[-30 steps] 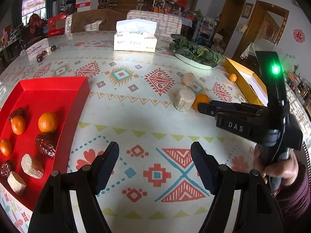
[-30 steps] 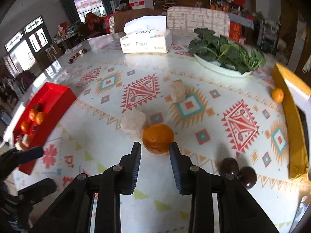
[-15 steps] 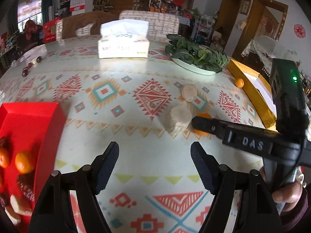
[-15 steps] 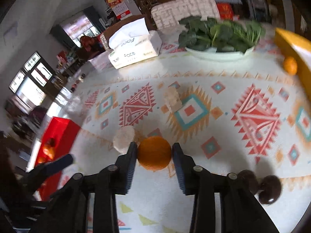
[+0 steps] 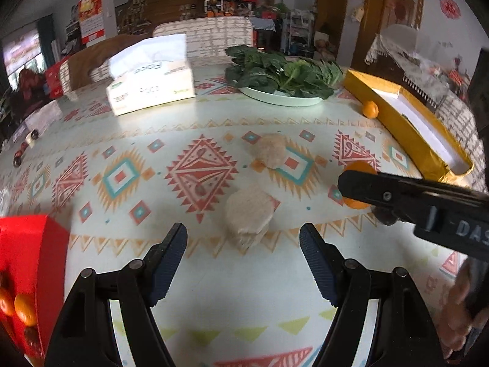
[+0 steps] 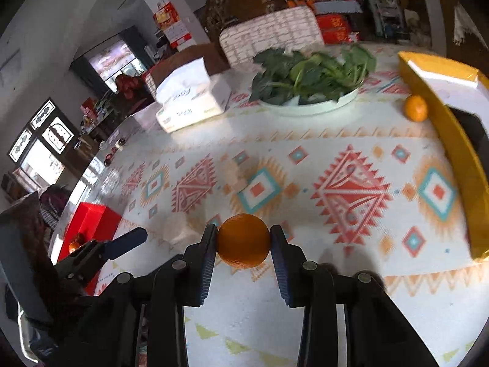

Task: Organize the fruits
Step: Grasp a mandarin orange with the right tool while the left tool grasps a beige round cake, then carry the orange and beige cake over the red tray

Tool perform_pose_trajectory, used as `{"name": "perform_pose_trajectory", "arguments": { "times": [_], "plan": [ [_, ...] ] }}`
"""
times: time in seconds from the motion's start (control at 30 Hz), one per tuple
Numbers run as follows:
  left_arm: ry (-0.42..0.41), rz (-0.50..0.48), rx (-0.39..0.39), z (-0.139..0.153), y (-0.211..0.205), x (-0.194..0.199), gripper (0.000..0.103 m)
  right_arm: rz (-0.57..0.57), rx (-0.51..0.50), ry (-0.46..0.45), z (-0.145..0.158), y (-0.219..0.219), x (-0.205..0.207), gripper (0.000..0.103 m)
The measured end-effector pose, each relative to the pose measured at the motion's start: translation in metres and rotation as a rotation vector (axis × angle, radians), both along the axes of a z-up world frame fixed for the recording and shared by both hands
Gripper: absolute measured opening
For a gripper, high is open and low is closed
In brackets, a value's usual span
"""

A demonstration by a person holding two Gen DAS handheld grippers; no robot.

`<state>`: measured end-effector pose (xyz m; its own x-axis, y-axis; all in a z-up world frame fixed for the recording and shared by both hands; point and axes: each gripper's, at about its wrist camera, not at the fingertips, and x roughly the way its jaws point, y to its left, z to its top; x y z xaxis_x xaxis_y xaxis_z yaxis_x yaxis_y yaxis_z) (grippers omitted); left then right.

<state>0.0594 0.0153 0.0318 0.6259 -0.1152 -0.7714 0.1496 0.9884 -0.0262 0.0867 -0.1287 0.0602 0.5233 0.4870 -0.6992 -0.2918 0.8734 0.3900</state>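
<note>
Since a second ago the right claw (image 6: 243, 246) has closed on the round orange mandarin (image 6: 243, 241), now clamped just above the bench's near edge, ready for the red plastic tray (image 6: 88, 223); left claw (image 5: 243, 244) gapes empty.

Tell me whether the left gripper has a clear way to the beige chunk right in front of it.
Probably yes: the left gripper is open, the beige chunk lies just ahead, nothing between.
</note>
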Motion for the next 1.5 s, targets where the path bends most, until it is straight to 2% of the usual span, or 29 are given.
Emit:
{"name": "perform_pose_trajectory", "arguments": {
  "times": [0.2,0.23,0.27,0.3,0.33,0.47,0.63,0.83,1.0,1.2,1.3,1.5],
  "plan": [
    [0.017,-0.018,0.023,-0.007,-0.014,0.013,0.075,-0.005,-0.024,-0.016,0.001,0.000,0.000,0.039],
    [0.012,-0.016,0.025,-0.006,-0.015,0.013,0.067,-0.005,-0.021,-0.016,0.001,-0.002,0.000,0.039],
    [0.014,-0.012,0.032,-0.007,-0.016,0.014,0.050,-0.005,-0.018,-0.017,0.001,-0.002,0.000,0.039],
    [0.020,-0.004,0.045,-0.009,-0.016,0.015,0.039,-0.006,-0.018,-0.018,0.001,-0.002,0.000,0.039],
    [0.020,-0.003,0.039,-0.009,-0.015,0.015,0.034,-0.007,-0.020,-0.019,0.001,-0.003,0.000,0.039],
    [0.017,0.008,0.041,-0.004,-0.014,0.010,0.034,-0.006,-0.028,-0.023,0.001,-0.002,-0.001,0.039],
    [-0.004,0.027,-0.004,0.011,-0.006,-0.006,0.034,-0.009,-0.056,-0.054,0.005,0.001,-0.006,0.039],
    [-0.038,0.067,-0.054,0.033,0.010,-0.036,0.034,-0.009,-0.073,-0.070,0.005,0.006,-0.010,0.039],
    [-0.074,0.122,-0.059,0.048,0.027,-0.064,0.034,-0.003,-0.103,-0.095,0.006,0.014,-0.015,0.038],
    [-0.131,0.223,-0.068,0.062,0.064,-0.098,0.034,0.012,-0.123,-0.102,0.003,0.025,-0.021,0.038],
    [-0.141,0.273,-0.066,0.064,0.086,-0.109,0.034,0.012,-0.134,-0.076,-0.002,0.032,-0.023,0.038],
    [-0.143,0.352,-0.118,0.063,0.134,-0.128,0.034,0.016,-0.128,-0.040,0.001,0.047,-0.045,0.039]
  ]
}}
